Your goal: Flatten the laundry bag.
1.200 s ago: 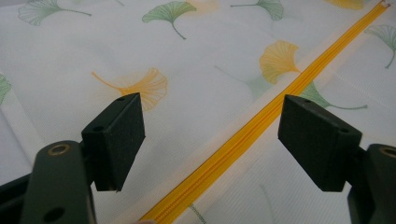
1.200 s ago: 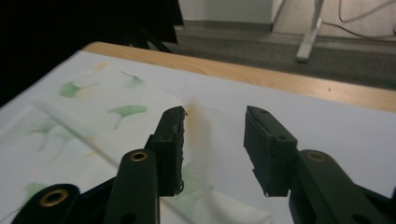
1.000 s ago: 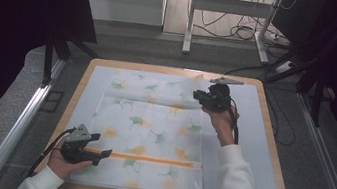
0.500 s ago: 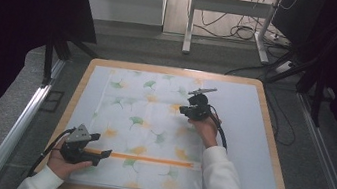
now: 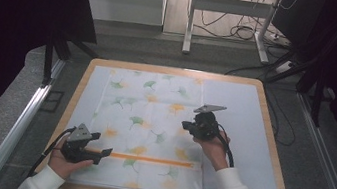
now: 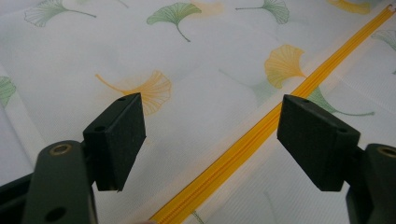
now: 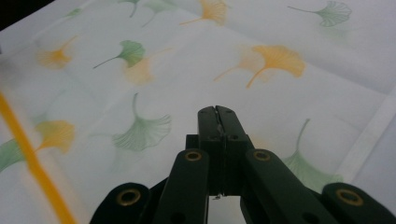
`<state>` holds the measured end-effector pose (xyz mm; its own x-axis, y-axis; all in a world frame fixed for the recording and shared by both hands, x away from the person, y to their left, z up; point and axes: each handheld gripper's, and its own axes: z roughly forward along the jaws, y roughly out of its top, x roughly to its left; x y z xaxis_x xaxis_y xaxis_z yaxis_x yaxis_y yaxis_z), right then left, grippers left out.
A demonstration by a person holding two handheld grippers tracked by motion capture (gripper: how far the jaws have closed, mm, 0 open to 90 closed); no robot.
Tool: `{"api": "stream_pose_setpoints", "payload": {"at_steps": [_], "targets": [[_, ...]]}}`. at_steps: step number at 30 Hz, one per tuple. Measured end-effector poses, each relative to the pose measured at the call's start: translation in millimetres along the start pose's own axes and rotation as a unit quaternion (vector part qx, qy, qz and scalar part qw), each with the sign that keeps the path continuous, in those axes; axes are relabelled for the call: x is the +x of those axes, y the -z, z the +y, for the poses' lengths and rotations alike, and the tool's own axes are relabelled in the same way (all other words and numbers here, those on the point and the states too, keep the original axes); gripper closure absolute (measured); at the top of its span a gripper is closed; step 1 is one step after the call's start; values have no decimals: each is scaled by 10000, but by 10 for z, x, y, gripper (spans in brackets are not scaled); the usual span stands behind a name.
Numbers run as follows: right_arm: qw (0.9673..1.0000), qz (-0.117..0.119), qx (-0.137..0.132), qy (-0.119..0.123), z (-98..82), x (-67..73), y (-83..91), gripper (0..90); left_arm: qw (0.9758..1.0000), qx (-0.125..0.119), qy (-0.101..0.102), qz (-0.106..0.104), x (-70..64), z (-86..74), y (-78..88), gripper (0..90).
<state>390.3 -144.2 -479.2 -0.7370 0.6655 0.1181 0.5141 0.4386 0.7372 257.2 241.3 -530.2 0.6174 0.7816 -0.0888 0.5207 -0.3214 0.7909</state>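
High view: a wooden-rimmed table [image 5: 271, 135] w/ a pale blue-white top. A thin white fabric bag [image 5: 146, 126] lies flat on it, covering most of the left and centre of the table. The bag is near-rectangular and semi-sheer, printed w/ scattered ginkgo leaves in green and orange-yellow. The leaves look soft and faded, as if showing through the cloth. An orange zipper [image 5: 151, 160] runs straight across the bag near its front edge, parallel to that edge. Left gripper view, close up: the zipper is a bright yellow-orange ribbed strip crossing diagonally over fine-woven white cloth, w/ a paler band along the bag's side edge.

Left gripper [image 5: 92, 151]: sits at the bag's front left corner, held in the person's left hand [image 5: 63, 162], w/ a grey three-cornered plate on top. Its jaws are spread wide, one either side of the zipper line, nothing pinched between them. Can't tell if the pads touch the cloth.

Right gripper [image 5: 191, 126]: over the right-centre of the bag, near its right edge, held in the person's right hand [image 5: 214, 149], white sleeve showing. Its jaws are clenched tight together; they have just been closing. Right gripper view: the two black jaws meet w/ no gap, and no cloth is visible between them. They point down at a patch of bag w/ a green leaf to one side and an orange one beyond.

The two grippers are well apart.
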Motion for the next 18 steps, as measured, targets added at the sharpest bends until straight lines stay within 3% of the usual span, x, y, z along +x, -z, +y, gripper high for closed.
{"api": "stream_pose_setpoints", "payload": {"at_steps": [3,7,16,18], "targets": [[9999,74,-5,112,-93,117,96,890,9998,6,-151,108,-25,27,-10,235],[9994,228,54,242,-312,303,224,890,9995,-45,-295,59,-96,90,-67,235],[9987,418,127,250,-682,457,408,890,9991,-121,-396,77,-163,172,-83,247],[9987,456,101,204,-748,472,461,890,9983,-107,-533,215,-202,189,-94,249]]}}
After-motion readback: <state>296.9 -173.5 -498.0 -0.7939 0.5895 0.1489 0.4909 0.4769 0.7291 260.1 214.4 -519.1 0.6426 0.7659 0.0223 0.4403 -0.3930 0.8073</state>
